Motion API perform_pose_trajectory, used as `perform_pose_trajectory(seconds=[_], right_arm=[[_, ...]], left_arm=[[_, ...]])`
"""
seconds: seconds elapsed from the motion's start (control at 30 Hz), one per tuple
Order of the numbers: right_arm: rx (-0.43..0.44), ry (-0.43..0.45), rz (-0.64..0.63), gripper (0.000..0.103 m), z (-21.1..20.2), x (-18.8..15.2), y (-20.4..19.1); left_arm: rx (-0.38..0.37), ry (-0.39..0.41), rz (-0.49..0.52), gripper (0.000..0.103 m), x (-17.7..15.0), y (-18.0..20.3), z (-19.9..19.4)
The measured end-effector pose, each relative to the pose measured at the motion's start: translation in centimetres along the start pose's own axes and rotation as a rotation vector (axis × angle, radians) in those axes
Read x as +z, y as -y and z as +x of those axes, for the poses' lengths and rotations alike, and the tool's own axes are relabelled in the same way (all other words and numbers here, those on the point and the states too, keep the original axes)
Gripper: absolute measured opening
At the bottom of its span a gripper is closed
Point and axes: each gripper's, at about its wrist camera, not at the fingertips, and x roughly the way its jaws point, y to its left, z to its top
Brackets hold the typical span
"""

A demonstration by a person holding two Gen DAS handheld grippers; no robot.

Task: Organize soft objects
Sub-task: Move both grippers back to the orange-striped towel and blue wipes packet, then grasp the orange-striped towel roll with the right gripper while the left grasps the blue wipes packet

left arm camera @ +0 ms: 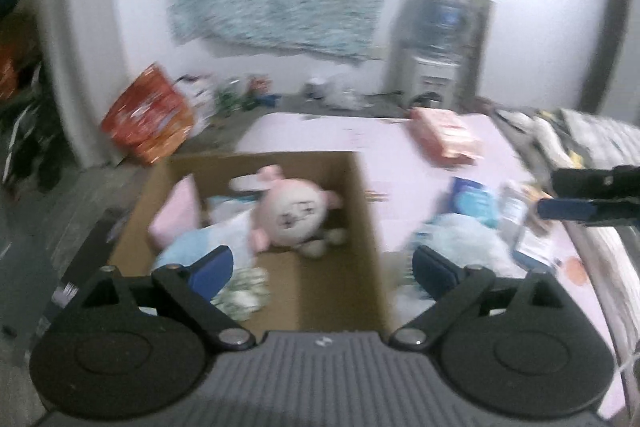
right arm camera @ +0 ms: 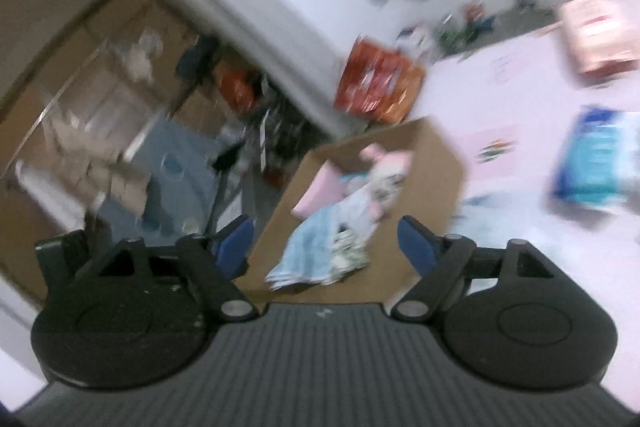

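An open cardboard box (left arm camera: 360, 195) stands on a pink surface and holds a pink plush doll (left arm camera: 292, 211), a pink pillow (left arm camera: 176, 215), a light blue soft item (left arm camera: 188, 247) and a patterned cloth (left arm camera: 244, 291). My left gripper (left arm camera: 322, 267) is open and empty above the box's near end. A light blue fluffy item (left arm camera: 460, 239) lies outside the box to the right. My right gripper (right arm camera: 326, 243) is open and empty above the same box (right arm camera: 432, 179); its tip also shows in the left wrist view (left arm camera: 576, 207). Both views are blurred.
On the pink surface (left arm camera: 400, 163) lie a pink packet (left arm camera: 444, 139) and a blue packet (right arm camera: 596, 163). An orange bag (left arm camera: 148, 115) leans at the far left by the wall. Clutter and a cabinet (left arm camera: 436, 55) stand at the back. Cardboard boxes (right arm camera: 80, 67) sit left.
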Motion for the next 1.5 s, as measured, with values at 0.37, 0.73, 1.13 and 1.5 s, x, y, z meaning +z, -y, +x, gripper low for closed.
perform_pose_trajectory(seconds=[0.37, 0.73, 1.13, 1.5], right_arm=[[-0.264, 0.243, 0.199, 0.082, -15.7, -5.9, 11.5], [-0.485, 0.235, 0.077, 0.082, -10.8, -2.6, 17.1], [-0.599, 0.021, -0.175, 0.077, -2.3, 3.4, 22.7], [-0.542, 0.051, -0.055, 0.036, -3.6, 3.6, 25.3]], left_arm=[[-0.147, -0.034, 0.262, 0.097, -0.3, 13.1, 4.5], [-0.133, -0.138, 0.365, 0.097, 2.3, 20.1, 12.3], [-0.085, -0.322, 0.301, 0.093, 6.4, 21.3, 21.8], [-0.104, -0.425, 0.249, 0.094, 7.9, 22.1, 26.6]])
